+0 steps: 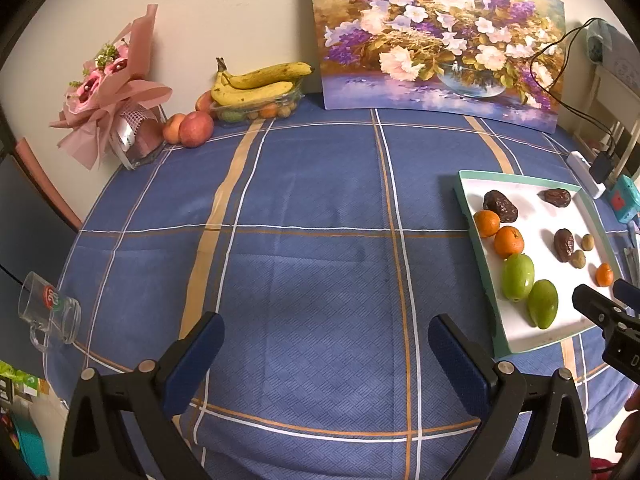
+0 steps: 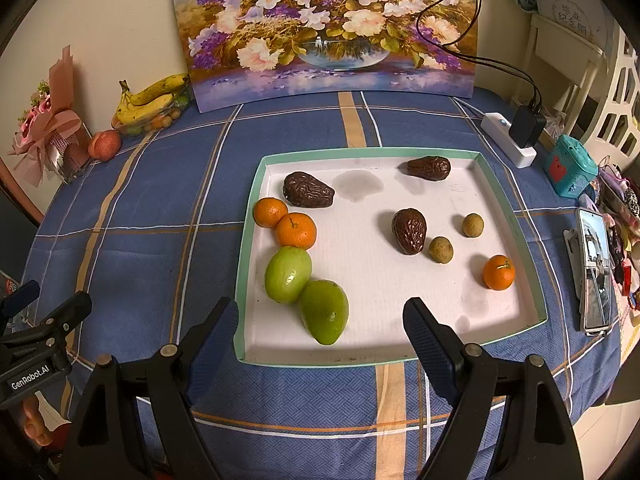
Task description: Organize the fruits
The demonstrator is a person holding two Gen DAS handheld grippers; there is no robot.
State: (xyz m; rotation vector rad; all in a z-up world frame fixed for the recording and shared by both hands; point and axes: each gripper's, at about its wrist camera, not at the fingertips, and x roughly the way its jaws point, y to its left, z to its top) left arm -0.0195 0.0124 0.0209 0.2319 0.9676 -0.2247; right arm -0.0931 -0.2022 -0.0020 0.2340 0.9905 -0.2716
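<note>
My right tongs [image 2: 320, 320] gape wide and empty over the tray's [image 2: 360, 360] near rim. The nearest green fruit [image 2: 325, 312] lies just ahead between them, long axis slanting left-and-away. My left tongs [image 1: 326, 344], also wide and empty, hang over bare worktop [image 1: 300, 220], farther off.

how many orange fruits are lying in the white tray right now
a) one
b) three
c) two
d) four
b) three: in the right wrist view two oranges touch each other by the left wall of the tray, one behind the other, and a third orange lies alone near the right wall.
</note>
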